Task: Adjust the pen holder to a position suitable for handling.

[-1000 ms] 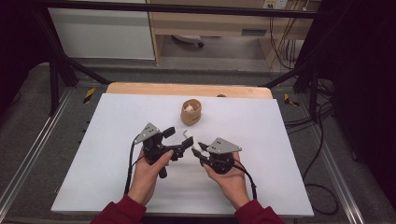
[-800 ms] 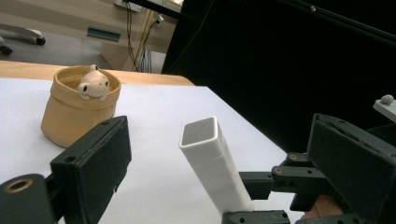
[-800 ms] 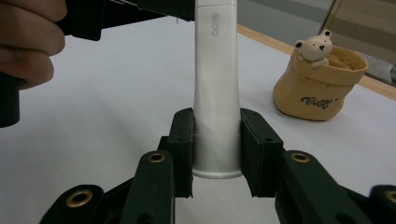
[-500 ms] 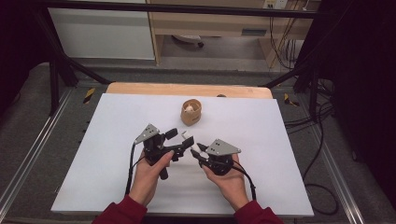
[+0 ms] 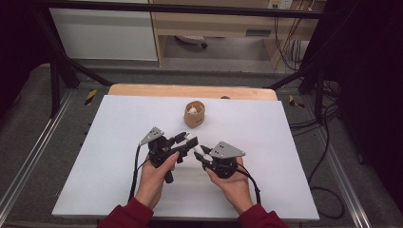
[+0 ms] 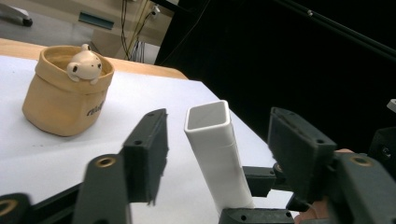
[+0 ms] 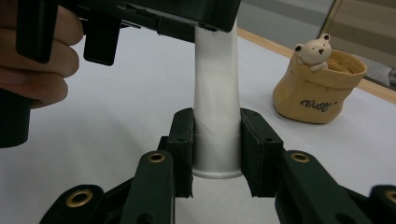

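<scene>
A white square tube (image 7: 216, 93) stands between my right gripper's (image 7: 216, 149) jaws, which are shut on its lower end. Its open far end (image 6: 208, 116) sits in the gap of my left gripper (image 6: 222, 154), whose jaws stand apart on either side without touching it. In the high view both grippers meet at the table's middle: the left gripper (image 5: 186, 140) comes in from the left, the right gripper (image 5: 201, 155) from the right, and the tube (image 5: 195, 148) lies between them. A tan pot with a small bear figure (image 5: 194, 114) stands farther back.
The pot (image 6: 65, 93) (image 7: 320, 88) stands upright on the white table sheet (image 5: 95, 156), behind the grippers. A wooden strip (image 5: 142, 90) runs along the table's far edge. Black frame bars and cables flank the table.
Almost nothing: both hands stay together at the table's middle, with only a slight shift of the left gripper around the tube.
</scene>
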Demonstrator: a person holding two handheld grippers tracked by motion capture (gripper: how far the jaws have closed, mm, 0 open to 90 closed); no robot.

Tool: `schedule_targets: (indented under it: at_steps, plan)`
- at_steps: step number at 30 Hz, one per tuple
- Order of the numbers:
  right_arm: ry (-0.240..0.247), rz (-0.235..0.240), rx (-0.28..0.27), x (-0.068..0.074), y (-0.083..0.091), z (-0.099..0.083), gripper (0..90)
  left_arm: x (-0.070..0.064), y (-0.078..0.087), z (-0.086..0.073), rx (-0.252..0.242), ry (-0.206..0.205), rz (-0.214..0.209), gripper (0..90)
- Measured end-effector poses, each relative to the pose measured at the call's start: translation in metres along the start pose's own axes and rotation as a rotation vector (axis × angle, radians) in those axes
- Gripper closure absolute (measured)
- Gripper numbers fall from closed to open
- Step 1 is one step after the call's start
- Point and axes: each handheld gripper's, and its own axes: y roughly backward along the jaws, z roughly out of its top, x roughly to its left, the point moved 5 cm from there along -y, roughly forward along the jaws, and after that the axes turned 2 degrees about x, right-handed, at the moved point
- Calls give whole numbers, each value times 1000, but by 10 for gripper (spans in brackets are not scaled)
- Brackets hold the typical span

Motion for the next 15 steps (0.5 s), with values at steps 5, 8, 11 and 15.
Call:
schedule_targets:
  at_steps: [5, 8, 11, 15]
  plan:
    - [-1, 0, -6, 0, 1, 1, 673, 0, -3, -2, 5, 28, -13, 476]
    - [-3, 4, -6, 0, 0, 0, 673, -1, -5, -3, 6, 44, -23, 522]
    - [-4, 6, -4, 0, 0, 0, 673, 0, -6, -3, 5, 59, -25, 561]
    - [-8, 7, -3, 0, -1, 0, 673, 1, -6, -2, -3, 77, -17, 604]
